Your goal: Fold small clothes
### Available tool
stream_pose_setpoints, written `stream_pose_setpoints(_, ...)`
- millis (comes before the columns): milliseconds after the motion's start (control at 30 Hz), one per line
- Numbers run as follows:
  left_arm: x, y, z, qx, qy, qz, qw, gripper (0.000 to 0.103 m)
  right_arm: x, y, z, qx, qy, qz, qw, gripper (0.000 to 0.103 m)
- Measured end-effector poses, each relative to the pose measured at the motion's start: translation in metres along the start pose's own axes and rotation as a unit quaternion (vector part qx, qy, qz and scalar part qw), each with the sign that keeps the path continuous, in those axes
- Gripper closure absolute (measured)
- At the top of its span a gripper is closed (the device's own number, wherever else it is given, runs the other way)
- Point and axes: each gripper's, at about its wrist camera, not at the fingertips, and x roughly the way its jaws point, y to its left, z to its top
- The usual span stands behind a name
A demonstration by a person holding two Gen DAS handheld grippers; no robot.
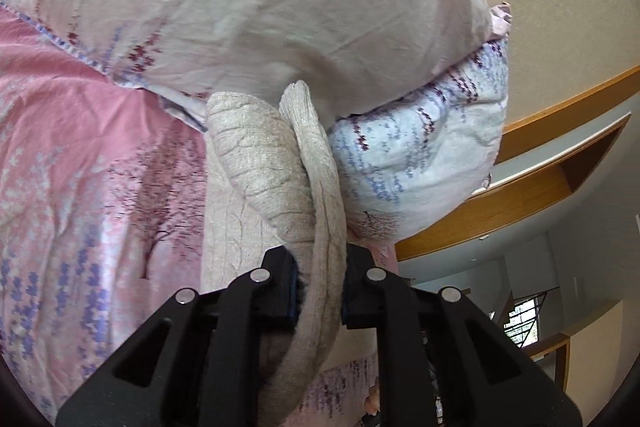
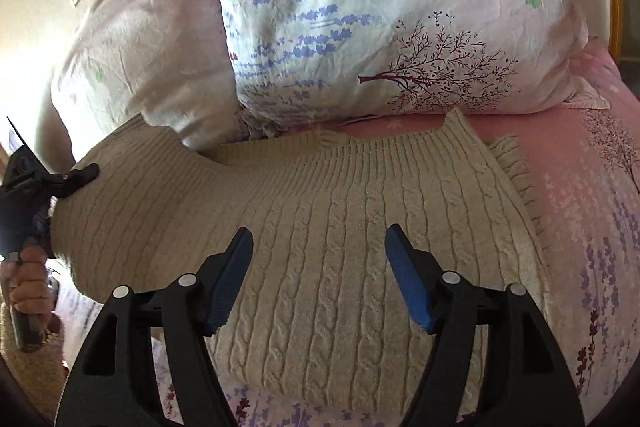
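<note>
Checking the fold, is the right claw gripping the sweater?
No, the right claw hangs open above the beige sweater, pinching nothing.

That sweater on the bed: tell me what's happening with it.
A person is folding a beige cable-knit sweater on a pink floral bedspread, below two pillows. The left gripper is shut on a bunched edge of the sweater and, in the right wrist view, is seen at the sweater's left side. The right gripper is open over the middle of the sweater, holding nothing. The sweater lies mostly flat, ribbed hem toward the pillows.
</note>
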Motion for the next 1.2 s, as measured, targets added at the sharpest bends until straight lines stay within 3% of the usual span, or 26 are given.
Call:
stream_pose_setpoints(133, 0.041, -0.037, -0.014, 0.023, 0.028, -0.023, 0.9991, 0.089, -0.014, -0.019, 0.007, 0.037, -0.005, 0.069, 0.997, 0.030)
stream_pose_setpoints(233, 0.078, -0.057, -0.029, 0.027, 0.054, -0.040, 0.9974, 0.090, -0.016, -0.038, 0.011, 0.084, 0.010, 0.136, 0.987, 0.030)
stream_pose_setpoints(400, 0.150, -0.080, -0.064, 0.015, 0.094, -0.077, 0.9924, 0.090, -0.010, -0.076, 0.017, 0.180, 0.028, 0.199, 0.963, 0.027)
stream_pose_setpoints(467, 0.181, -0.077, -0.081, -0.015, 0.132, -0.101, 0.9860, 0.089, -0.009, -0.095, 0.018, 0.227, 0.033, 0.220, 0.948, 0.025)
stream_pose_setpoints(533, 0.199, -0.072, -0.095, -0.033, 0.162, -0.099, 0.9813, 0.087, -0.003, -0.110, 0.019, 0.264, 0.045, 0.240, 0.933, 0.024)
stream_pose_setpoints(600, 0.199, -0.069, -0.102, -0.029, 0.175, -0.102, 0.9788, 0.084, 0.001, -0.114, 0.021, 0.268, 0.056, 0.229, 0.934, 0.024)
stream_pose_setpoints(700, 0.177, -0.066, -0.096, -0.020, 0.160, -0.117, 0.9799, 0.079, 0.004, -0.115, 0.025, 0.262, 0.069, 0.204, 0.941, 0.024)
stream_pose_setpoints(767, 0.154, -0.071, -0.089, 0.007, 0.136, -0.125, 0.9828, 0.065, 0.009, -0.118, 0.024, 0.267, 0.080, 0.199, 0.939, 0.024)
stream_pose_setpoints(800, 0.142, -0.075, -0.086, 0.028, 0.123, -0.118, 0.9850, 0.055, 0.011, -0.118, 0.024, 0.270, 0.082, 0.200, 0.938, 0.024)
stream_pose_setpoints(900, 0.115, -0.077, -0.082, 0.075, 0.100, -0.076, 0.9892, 0.053, 0.014, -0.120, 0.024, 0.279, 0.084, 0.205, 0.934, 0.024)
stream_pose_setpoints(1000, 0.100, -0.059, -0.079, 0.088, 0.093, -0.019, 0.9916, 0.051, 0.015, -0.124, 0.024, 0.291, 0.089, 0.204, 0.930, 0.024)
stream_pose_setpoints(1067, 0.097, -0.039, -0.075, 0.084, 0.099, 0.008, 0.9916, 0.051, 0.016, -0.123, 0.027, 0.285, 0.092, 0.185, 0.936, 0.025)
stream_pose_setpoints(1167, 0.095, -0.017, -0.077, 0.071, 0.108, 0.034, 0.9911, 0.051, 0.017, -0.112, 0.031, 0.243, 0.085, 0.128, 0.958, 0.060)
stream_pose_setpoints(1200, 0.096, -0.014, -0.077, 0.069, 0.110, 0.039, 0.9908, 0.050, 0.019, -0.107, 0.033, 0.224, 0.085, 0.108, 0.965, 0.081)
